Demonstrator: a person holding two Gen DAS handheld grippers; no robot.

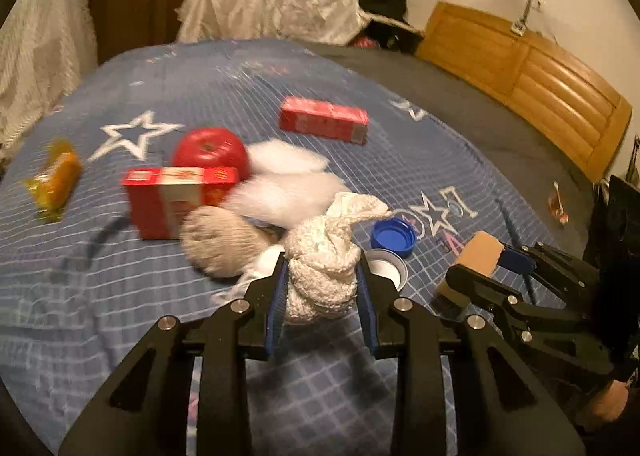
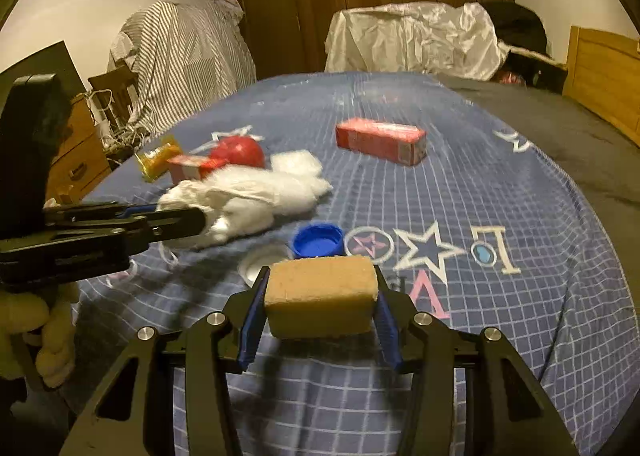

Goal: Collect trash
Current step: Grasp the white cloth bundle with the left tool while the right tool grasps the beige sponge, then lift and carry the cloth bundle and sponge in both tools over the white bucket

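Left gripper (image 1: 322,280): we are squeezing a crumpled paper wad (image 1: 324,268) between the blue pads, the jaws closed on its middle so the loose twisted end is sticking out in front.
Right gripper (image 2: 320,298): we are clamping a tan sponge block (image 2: 322,296) by its short ends, the jaws pressing on both sides; gripped across its width, it is sitting level and is unlikely to slip.
Height: both pieces seem to be hanging clear of the bedspread (image 1: 400,136), probably so we can carry them without dragging the cloth.
Still lying on the bed: a blue cap (image 1: 393,237) and a white lid (image 1: 386,270) are resting just beyond the left fingers; two red cartons (image 1: 324,119) (image 1: 176,196), a red apple (image 1: 210,150), white fluff (image 1: 288,192) and a yellow wrapper (image 1: 54,180) are lying farther off.
Why both hands are loaded: we are taking one piece per gripper, which we judge saves a trip.
Bin: we are seeing no container in either view, so we cannot tell where the load is going.
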